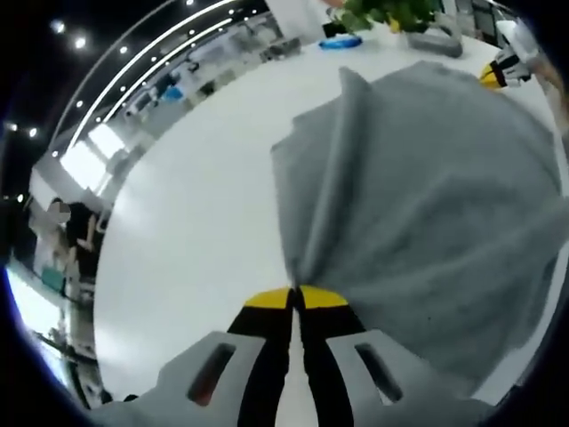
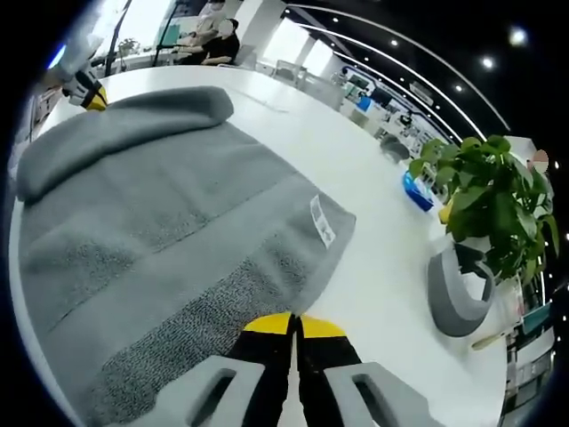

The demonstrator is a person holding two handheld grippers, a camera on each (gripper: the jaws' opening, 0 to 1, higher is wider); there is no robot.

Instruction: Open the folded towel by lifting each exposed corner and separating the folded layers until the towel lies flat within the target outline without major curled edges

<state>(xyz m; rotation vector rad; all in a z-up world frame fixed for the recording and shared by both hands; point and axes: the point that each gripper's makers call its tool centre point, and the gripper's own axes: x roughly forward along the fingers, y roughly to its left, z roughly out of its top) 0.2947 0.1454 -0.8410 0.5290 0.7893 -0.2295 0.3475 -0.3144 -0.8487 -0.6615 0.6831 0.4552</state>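
Observation:
A grey towel (image 1: 427,196) lies partly spread on the white table (image 1: 204,222). My left gripper (image 1: 296,298) is shut on one of its corners, and the cloth rises from the yellow tips in a ridge. At the towel's far edge is the right gripper (image 1: 502,69). In the right gripper view the towel (image 2: 160,231) spreads away to the left, with a white label (image 2: 322,221) near its edge and a rolled fold at the far end. My right gripper (image 2: 293,325) is shut on the near edge of the towel. The left gripper (image 2: 89,93) holds the far corner.
A potted plant (image 2: 484,205) in a grey pot (image 2: 458,294) stands on the table (image 2: 382,267) to the right, with a blue object (image 2: 415,191) beside it. The plant (image 1: 391,13) and blue object (image 1: 340,42) are at the table's far side. People sit in the background.

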